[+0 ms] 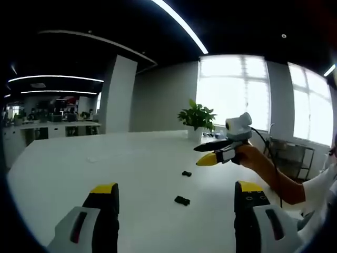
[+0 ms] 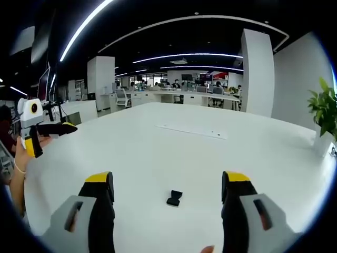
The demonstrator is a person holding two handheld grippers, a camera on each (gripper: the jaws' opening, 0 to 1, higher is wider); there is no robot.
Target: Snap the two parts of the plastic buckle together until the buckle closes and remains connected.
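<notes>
Nearest in the left gripper view: left gripper [image 1: 176, 192], yellow-tipped black jaws wide apart, nothing between them, raised over the white table [image 1: 79, 174]. Beyond the jaws, two black buckle parts on the tabletop, near buckle part [image 1: 182, 200] close ahead, far buckle part [image 1: 186, 173] a little further on, the two near each other but apart, not joined. Further right, right gripper [image 1: 206, 154] held in a hand [image 1: 251, 156], jaws apart, empty, above the table. Potted plant [image 1: 197, 119] at the far table edge before bright windows. In the right gripper view: own jaws wide apart, empty, one black buckle part on the table between and just beyond them; which of the two, cannot tell. At left, left gripper in a hand, off the table's edge, jaws apart.
</notes>
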